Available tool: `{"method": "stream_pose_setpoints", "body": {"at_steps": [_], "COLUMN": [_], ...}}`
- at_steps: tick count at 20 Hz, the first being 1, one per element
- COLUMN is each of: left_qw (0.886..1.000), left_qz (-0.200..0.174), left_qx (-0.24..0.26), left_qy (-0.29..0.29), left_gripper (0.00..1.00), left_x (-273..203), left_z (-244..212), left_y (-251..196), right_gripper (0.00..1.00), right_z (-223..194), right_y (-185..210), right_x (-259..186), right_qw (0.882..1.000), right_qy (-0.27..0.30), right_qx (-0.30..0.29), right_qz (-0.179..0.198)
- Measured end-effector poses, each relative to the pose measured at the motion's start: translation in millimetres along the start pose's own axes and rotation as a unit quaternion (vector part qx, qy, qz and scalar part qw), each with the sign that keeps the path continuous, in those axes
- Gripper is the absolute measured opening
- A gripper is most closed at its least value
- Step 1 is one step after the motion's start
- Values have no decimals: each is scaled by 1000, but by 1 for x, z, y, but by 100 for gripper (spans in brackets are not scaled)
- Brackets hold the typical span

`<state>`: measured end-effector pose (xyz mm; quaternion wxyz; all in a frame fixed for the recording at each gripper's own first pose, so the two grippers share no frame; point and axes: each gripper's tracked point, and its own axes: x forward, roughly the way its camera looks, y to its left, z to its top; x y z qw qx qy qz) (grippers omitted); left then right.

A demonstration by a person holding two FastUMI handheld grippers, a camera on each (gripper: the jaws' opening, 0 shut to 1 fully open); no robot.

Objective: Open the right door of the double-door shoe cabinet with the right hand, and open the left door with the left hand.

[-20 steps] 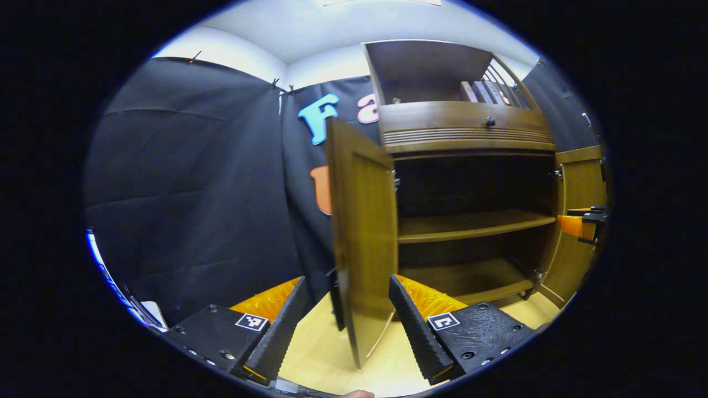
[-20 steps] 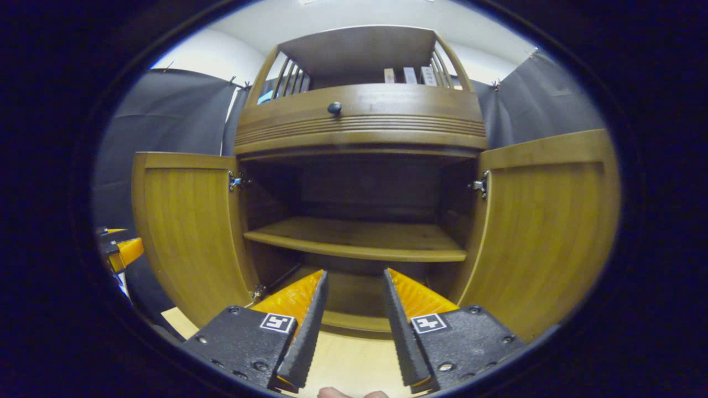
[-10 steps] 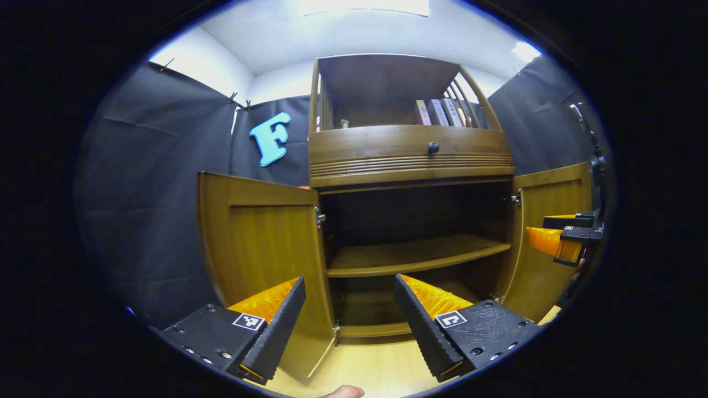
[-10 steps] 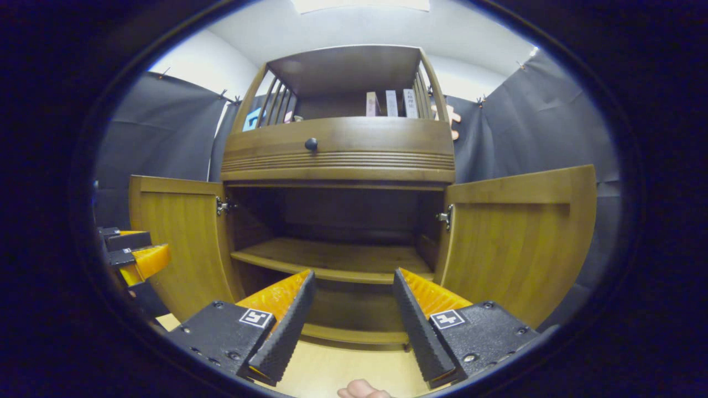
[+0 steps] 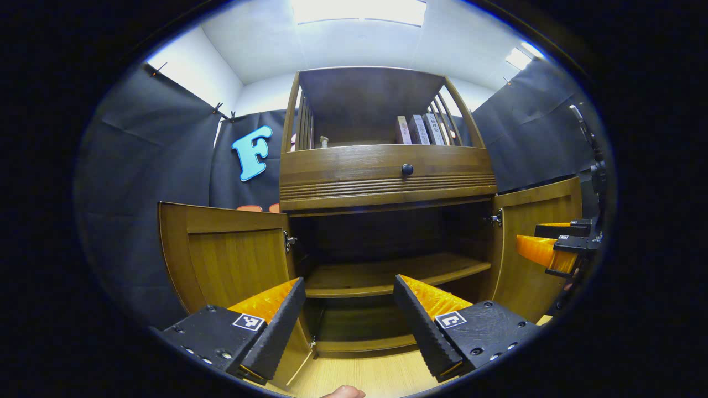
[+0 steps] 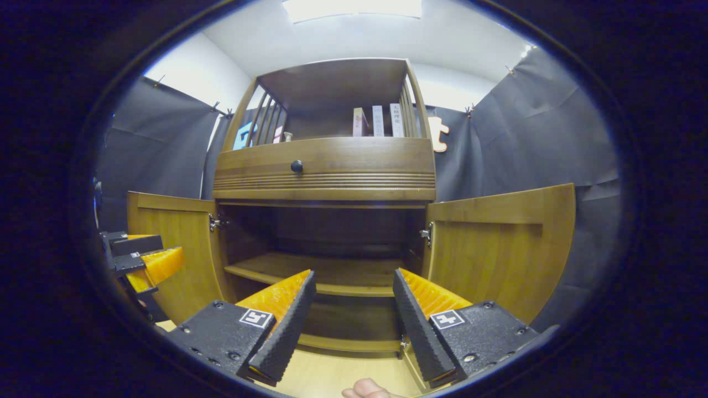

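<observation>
The brown wooden shoe cabinet [image 5: 387,179] [image 6: 326,174] stands ahead with both lower doors swung wide. Its left door [image 5: 227,254] [image 6: 171,243] and right door [image 5: 534,249] [image 6: 498,249] stick out to the sides, baring a dark inside with one shelf [image 5: 387,273] [image 6: 315,271]. My left gripper [image 5: 348,315] is open and holds nothing, a short way back from the cabinet. My right gripper [image 6: 353,312] is open too, with nothing between its fingers. The right gripper [image 5: 553,249] shows beside the right door in the left gripper view. The left gripper [image 6: 141,260] shows in front of the left door in the right gripper view.
A drawer with a round black knob [image 5: 407,169] [image 6: 297,166] sits above the doors. Several books [image 5: 417,129] [image 6: 377,120] stand on the open top shelf. Pale wooden floor [image 5: 365,376] lies in front, and black cloth walls close in on both sides.
The left door has swung from half open to wide open. Both grippers have drawn back from the cabinet and tilted upward. The right door stays open.
</observation>
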<state>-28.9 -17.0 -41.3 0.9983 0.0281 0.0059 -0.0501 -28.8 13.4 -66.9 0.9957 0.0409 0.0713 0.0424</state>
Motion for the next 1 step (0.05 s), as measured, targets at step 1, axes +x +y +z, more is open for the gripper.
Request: {"method": "stream_pose_setpoints", "body": {"at_steps": [1], "left_qw": [1000], "left_qz": [3], "left_qx": [-2], "left_qy": [-1], "left_gripper": [96], "left_x": [0], "left_z": [1], "left_y": [1], "right_gripper": [89], "right_z": [0], "right_y": [1], "right_x": [1], "right_qw": [1000], "right_qy": [-2], "right_qx": [-1], "right_qz": [2]}}
